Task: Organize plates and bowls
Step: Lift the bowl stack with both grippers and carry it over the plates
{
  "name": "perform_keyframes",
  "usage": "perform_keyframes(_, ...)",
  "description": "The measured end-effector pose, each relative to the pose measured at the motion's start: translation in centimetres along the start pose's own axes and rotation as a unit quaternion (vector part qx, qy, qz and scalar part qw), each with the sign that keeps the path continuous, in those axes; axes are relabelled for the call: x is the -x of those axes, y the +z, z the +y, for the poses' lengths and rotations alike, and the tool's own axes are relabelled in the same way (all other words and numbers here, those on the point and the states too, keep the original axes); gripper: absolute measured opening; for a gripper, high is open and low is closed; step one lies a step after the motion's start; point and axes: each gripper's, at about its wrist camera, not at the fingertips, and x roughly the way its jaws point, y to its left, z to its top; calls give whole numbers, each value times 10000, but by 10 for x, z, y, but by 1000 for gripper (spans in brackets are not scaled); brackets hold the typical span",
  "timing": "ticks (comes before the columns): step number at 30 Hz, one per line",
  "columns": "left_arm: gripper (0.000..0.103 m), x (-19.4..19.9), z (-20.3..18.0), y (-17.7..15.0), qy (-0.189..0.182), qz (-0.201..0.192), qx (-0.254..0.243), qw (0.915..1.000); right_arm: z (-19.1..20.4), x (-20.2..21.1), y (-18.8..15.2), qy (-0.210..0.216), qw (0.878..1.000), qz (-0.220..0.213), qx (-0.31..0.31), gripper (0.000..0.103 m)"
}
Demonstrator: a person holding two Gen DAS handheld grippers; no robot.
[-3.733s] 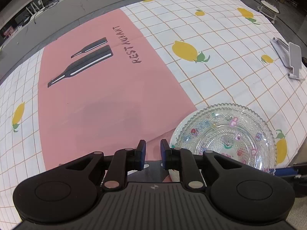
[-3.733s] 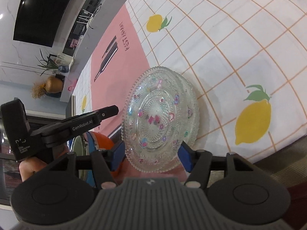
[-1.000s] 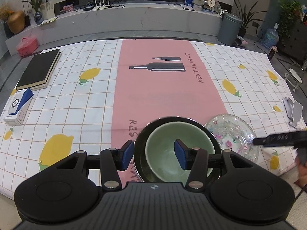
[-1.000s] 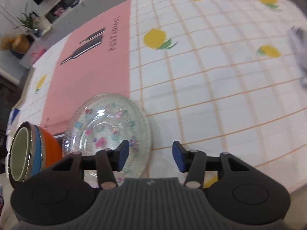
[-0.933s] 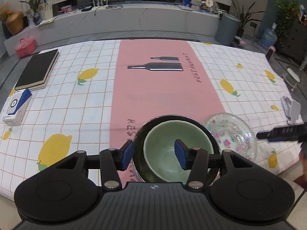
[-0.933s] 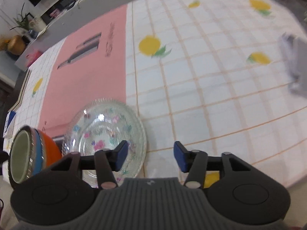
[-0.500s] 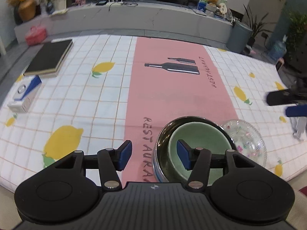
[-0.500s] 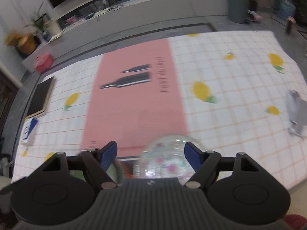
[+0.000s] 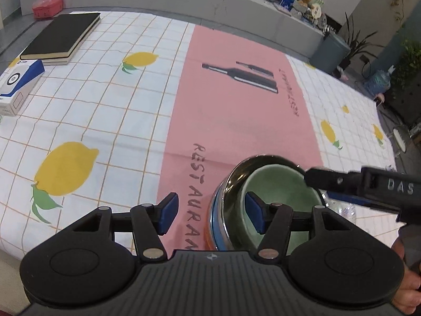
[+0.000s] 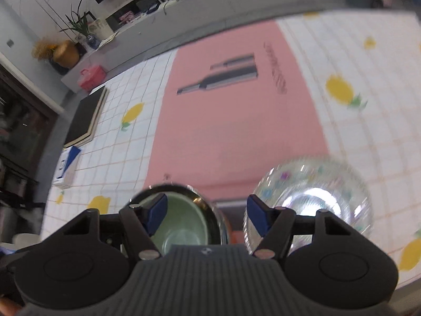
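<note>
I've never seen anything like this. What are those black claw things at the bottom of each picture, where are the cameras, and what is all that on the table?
No robot here: a person holds a two-finger gripper in each hand, and each carries a fisheye camera looking forward along its fingers. One picture comes from the left gripper, the other from the right gripper; both are open and hold nothing. On the lemon-print tablecloth stands a stack of bowls, a green one nested in a shiny metal one. Beside it lies a patterned glass plate, blurred here. Farther off lie a black book and a blue-and-white box. The black bar reaching over the bowls in the left view is the right gripper.
</note>
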Motion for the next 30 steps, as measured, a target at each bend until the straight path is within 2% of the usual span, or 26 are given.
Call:
perform_keyframes(4, 69, -8, 0, -2, -80, 188, 81, 9998, 2, -11, -9, 194, 9994, 298, 53, 67)
perform_keyframes(8, 69, -18, 0, -4, -51, 356, 89, 9993, 3, -26, -15, 108, 9983, 566, 87, 65)
perform_keyframes(12, 69, -22, 0, -5, -28, 329, 100, 9994, -5, -40, -20, -54, 9977, 682, 33, 49)
perform_keyframes(18, 69, -32, 2, -7, -157, 544, 206, 9982, -18, -48, -20, 188, 9963, 785, -284, 52)
perform_keyframes(22, 68, -39, 13, -7, -499, 627, 500, 9955, -21, -50, -21, 281, 9961, 723, -409, 54)
perform_keyframes(23, 65, -42, 17, -7, -640, 660, 619, 9938, -21, -50, -21, 283, 9964, 701, -388, 54)
perform_keyframes(24, 53, -43, 21, -8, -827, 679, 756, 9914, -20, -50, -22, 291, 9966, 673, -373, 53)
perform_keyframes(25, 53, -44, 24, -9, -972, 700, 912, 9886, -19, -50, -23, 301, 9968, 633, -386, 52)
perform_keyframes(30, 53, -37, 26, -10, -716, 553, 1029, 9906, -24, -51, -27, 500, 9942, 638, -712, 45)
